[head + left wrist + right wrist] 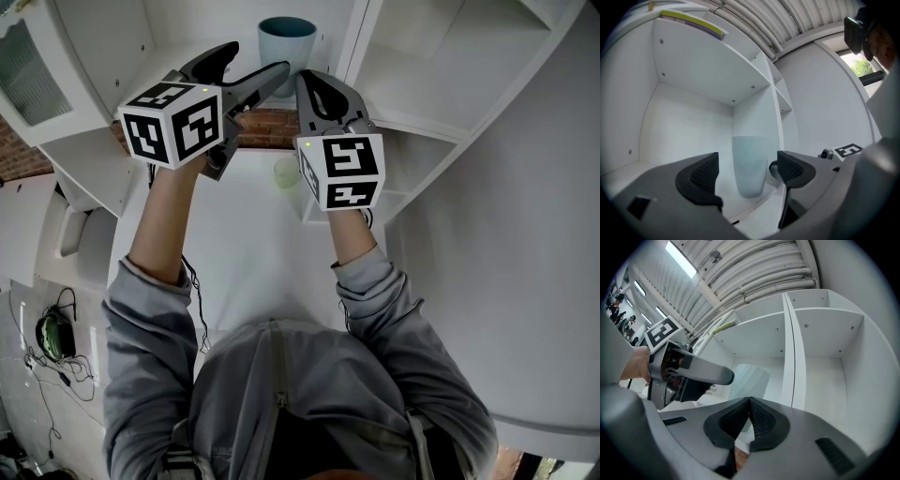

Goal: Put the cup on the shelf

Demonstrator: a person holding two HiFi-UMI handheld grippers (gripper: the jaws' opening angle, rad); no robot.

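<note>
A pale blue cup stands upright on the white shelf, close to the divider panel. My left gripper is open and points at the cup. In the left gripper view the cup shows in the gap ahead of the left gripper, apart from both pads. My right gripper sits just right of it, shut with nothing in it. In the right gripper view the cup stands beyond the right gripper, and the left gripper's finger reaches in from the left.
The shelf unit has a vertical divider and an empty compartment to the cup's right. A small pale green cup sits on the white surface below. A brick strip shows under the shelf. Cables and a headset lie lower left.
</note>
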